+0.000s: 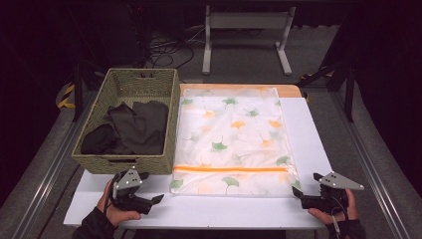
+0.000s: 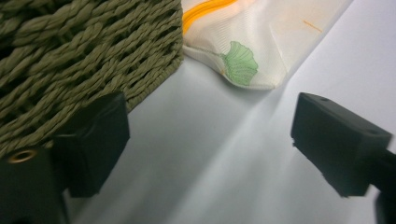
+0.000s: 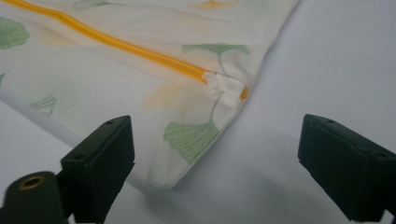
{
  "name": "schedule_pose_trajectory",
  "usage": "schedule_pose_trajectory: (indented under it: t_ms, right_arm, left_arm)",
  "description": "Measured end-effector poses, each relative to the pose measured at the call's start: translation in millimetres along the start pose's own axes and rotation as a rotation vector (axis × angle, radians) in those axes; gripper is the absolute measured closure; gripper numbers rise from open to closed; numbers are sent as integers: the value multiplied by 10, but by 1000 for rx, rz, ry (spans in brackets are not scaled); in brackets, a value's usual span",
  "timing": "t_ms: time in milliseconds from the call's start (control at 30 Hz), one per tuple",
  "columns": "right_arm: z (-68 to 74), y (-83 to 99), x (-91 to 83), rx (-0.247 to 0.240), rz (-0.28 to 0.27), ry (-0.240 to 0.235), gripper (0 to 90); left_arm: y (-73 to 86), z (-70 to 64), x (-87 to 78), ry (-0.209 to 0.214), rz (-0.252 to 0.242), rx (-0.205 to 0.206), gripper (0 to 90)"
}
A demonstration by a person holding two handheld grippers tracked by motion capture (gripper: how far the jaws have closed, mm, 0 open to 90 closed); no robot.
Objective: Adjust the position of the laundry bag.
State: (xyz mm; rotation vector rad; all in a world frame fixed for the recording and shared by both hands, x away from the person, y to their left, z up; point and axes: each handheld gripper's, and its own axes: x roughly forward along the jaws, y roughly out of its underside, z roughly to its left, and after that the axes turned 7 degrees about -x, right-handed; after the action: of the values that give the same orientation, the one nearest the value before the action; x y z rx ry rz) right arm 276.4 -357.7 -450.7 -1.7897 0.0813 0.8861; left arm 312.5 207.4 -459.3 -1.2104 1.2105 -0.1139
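Woven wicker basket (image 1: 127, 164) of dark clothes (image 1: 132, 127) sits left; the left gripper (image 1: 154, 200) beside it gapes, empty. Centre lies the leaf-print mesh bag (image 1: 231, 134) — its zipper pull (image 3: 229, 91) is clear from the right gripper view. Right gripper (image 1: 297, 194), jaws apart, hovers at the bag's corner.

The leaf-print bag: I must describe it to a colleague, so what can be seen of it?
The leaf-print bag is a white, mesh-looking pouch with green and orange ginkgo leaves and an orange zipper, apparently shut, across its near end. It lies flat on the white table, beside the woven basket. Neither gripper touches it.
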Motion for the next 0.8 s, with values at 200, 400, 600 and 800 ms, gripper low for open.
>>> schedule_pose_trajectory:
  t_ms: [200, 400, 600, 800]
  right_arm:
    - [-54, 13, 3, 43, -2, -7, 195]
    - [-151, -57, 40, 88, -22, 13, 433]
    - [-232, -215, 157, 101, 6, 51, 503]
    - [-353, -325, 426, 112, 48, 58, 513]
  left_arm:
    - [-68, -83, 126, 16, 31, 18, 167]
    - [-166, -167, 224, 59, 29, 11, 197]
    - [-262, -188, 343, 77, 45, 28, 220]
    - [-325, -203, 478, 69, 86, 30, 314]
